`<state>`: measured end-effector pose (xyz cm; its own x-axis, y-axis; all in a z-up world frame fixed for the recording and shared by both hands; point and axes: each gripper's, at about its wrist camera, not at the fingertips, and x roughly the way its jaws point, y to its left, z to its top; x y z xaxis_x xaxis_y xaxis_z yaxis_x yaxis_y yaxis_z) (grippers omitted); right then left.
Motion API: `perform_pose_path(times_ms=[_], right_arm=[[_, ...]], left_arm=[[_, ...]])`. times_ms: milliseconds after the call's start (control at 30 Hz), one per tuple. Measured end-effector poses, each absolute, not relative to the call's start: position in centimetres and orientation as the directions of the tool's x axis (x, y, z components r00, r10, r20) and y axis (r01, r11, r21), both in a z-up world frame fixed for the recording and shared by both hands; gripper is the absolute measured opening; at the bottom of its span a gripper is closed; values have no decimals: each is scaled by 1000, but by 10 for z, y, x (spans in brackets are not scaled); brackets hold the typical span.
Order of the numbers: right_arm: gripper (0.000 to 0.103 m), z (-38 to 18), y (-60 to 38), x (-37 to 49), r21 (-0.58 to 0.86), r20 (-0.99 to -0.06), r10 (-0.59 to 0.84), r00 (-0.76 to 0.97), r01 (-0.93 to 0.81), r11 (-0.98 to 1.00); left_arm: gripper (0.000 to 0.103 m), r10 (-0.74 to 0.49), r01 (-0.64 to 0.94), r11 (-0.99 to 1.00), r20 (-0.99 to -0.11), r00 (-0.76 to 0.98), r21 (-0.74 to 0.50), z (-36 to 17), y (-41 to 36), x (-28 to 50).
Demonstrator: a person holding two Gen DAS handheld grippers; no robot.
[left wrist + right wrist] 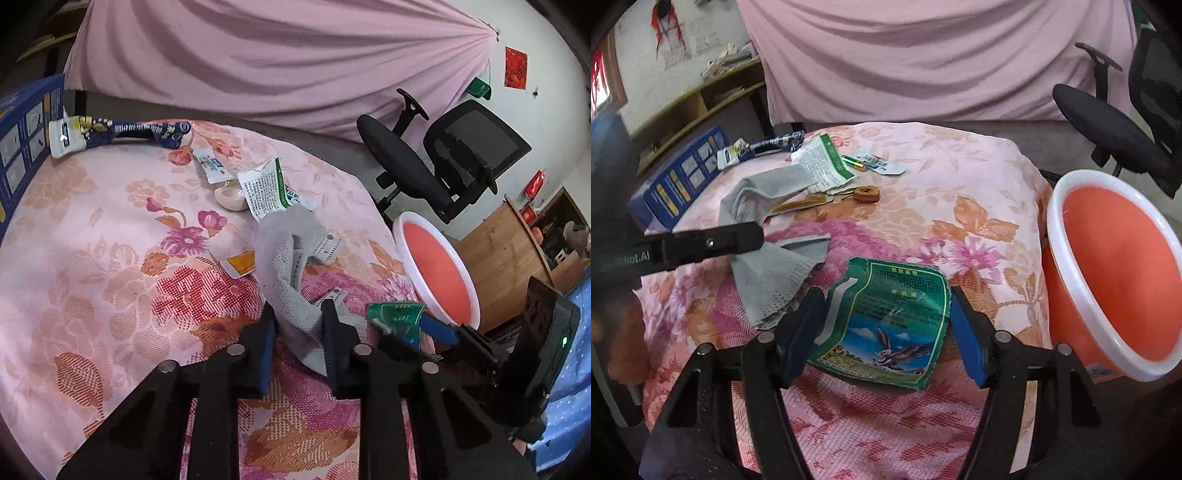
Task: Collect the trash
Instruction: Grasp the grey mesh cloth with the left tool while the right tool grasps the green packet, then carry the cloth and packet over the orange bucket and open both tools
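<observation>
Straddling a green packet point(886, 325), the right gripper point(882, 328) has its blue pads spread wide on either side of it, and whether they press its edges cannot be told; the packet lies flat on the floral cloth point(960, 192). Just left of it, the left gripper point(299, 332) has its fingers parted around a fold of a grey mesh rag point(291, 280), touching it but not clamped. In the left wrist view the green packet point(397, 314) sits just right of that rag, near the cloth's edge. Beside the table's right edge stands an orange bin point(1123, 280) with a white rim; its inside shows only bare orange wall. Farther back the rag's other end meets a white-and-green wrapper point(264, 190), with a small yellow sachet point(240, 264) to the left and a pale shell-like cup point(231, 199) just behind. Beyond those lie a small blue-and-white sachet point(212, 166), a dark blue tube point(122, 133) and a blue box point(22, 140) at the far left. A black chair point(443, 162) stands past the table, before a pink curtain point(277, 55).
</observation>
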<state>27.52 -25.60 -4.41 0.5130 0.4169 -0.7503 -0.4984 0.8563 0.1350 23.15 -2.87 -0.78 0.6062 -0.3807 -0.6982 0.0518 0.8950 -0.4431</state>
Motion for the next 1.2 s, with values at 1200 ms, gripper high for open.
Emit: perform_pose_path(times_ms=[1200], right_arm=[[88, 70, -432, 230, 147, -36, 41, 999, -35, 989]], left_arm=[[16, -485, 509, 861, -265, 834, 25, 61, -240, 248]])
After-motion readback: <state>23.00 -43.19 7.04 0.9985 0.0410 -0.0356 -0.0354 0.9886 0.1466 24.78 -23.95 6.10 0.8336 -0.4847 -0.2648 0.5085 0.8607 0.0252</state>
